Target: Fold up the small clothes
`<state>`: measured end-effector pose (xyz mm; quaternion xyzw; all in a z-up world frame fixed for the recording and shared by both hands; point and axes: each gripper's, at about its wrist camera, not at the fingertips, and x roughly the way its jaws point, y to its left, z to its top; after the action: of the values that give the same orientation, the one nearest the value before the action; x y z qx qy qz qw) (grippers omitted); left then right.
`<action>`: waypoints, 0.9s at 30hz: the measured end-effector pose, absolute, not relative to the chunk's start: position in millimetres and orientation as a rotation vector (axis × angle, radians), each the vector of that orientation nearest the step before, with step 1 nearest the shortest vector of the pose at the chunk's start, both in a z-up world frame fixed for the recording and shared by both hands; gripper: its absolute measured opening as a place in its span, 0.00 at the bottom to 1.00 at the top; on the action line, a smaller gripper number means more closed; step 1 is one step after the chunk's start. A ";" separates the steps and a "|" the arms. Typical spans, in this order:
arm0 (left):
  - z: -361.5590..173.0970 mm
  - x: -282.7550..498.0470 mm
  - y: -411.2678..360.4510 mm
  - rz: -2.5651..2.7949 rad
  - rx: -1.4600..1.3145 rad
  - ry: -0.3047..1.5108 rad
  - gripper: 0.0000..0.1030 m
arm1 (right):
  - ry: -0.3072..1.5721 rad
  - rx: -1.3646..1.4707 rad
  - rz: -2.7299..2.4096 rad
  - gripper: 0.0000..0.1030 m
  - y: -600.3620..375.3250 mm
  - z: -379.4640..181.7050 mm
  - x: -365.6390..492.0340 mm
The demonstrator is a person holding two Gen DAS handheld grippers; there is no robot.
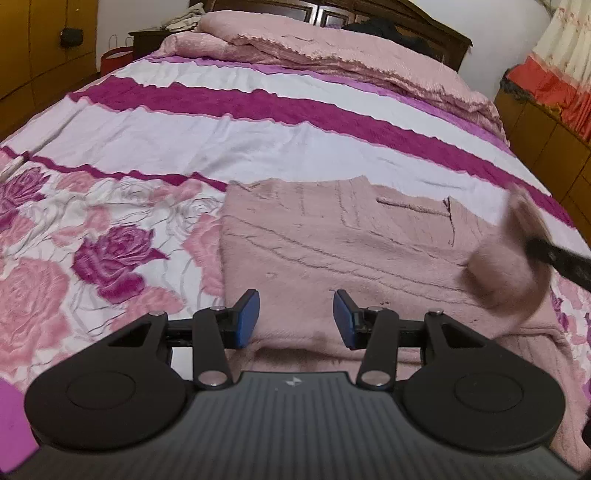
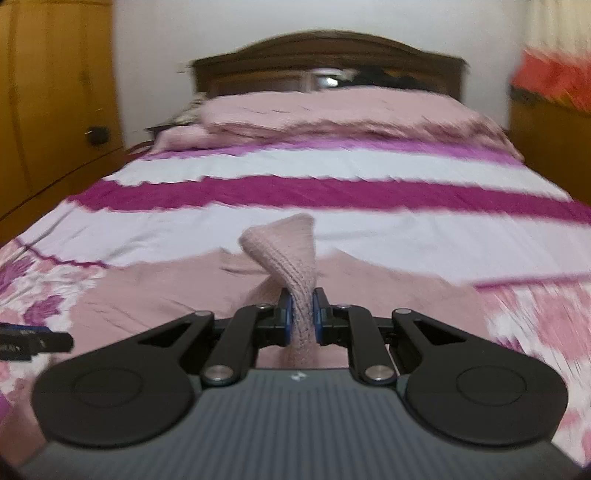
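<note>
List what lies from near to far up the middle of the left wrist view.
Left gripper, open → pink knit garment → floral-and-striped bedspread → folded pink blanket → dark wooden headboard.

The left gripper [image 1: 296, 319] hovers with its blue pads [image 1: 248, 318] spread wide, while the right gripper [image 2: 302, 316] is clamped tight, fabric pinched between its fingertips.

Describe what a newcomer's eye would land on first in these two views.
First, the pink sweater spread on the near part of the bed, over a rose-patterned cover. Next, the right gripper, jaws shut on a twisted sleeve lifted above the sweater. The left gripper hovers open over its near edge.
</note>
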<state>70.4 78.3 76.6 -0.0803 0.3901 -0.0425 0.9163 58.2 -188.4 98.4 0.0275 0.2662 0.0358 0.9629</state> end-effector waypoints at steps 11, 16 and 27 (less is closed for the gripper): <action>53.0 96.4 65.6 -0.060 -0.130 0.837 0.51 | 0.742 0.263 0.034 0.22 -270.2 43.5 30.7; 54.2 100.5 61.9 -0.057 -0.116 0.832 0.51 | 0.742 0.215 0.054 0.49 -283.5 62.6 15.8; 53.4 110.7 47.4 -0.057 -0.104 0.820 0.51 | 0.725 0.024 0.043 0.50 -292.9 67.6 68.6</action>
<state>110.7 47.4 53.4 -0.0504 0.3983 -0.0279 0.9155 68.6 -292.9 67.6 0.0119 0.3547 0.0208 0.9347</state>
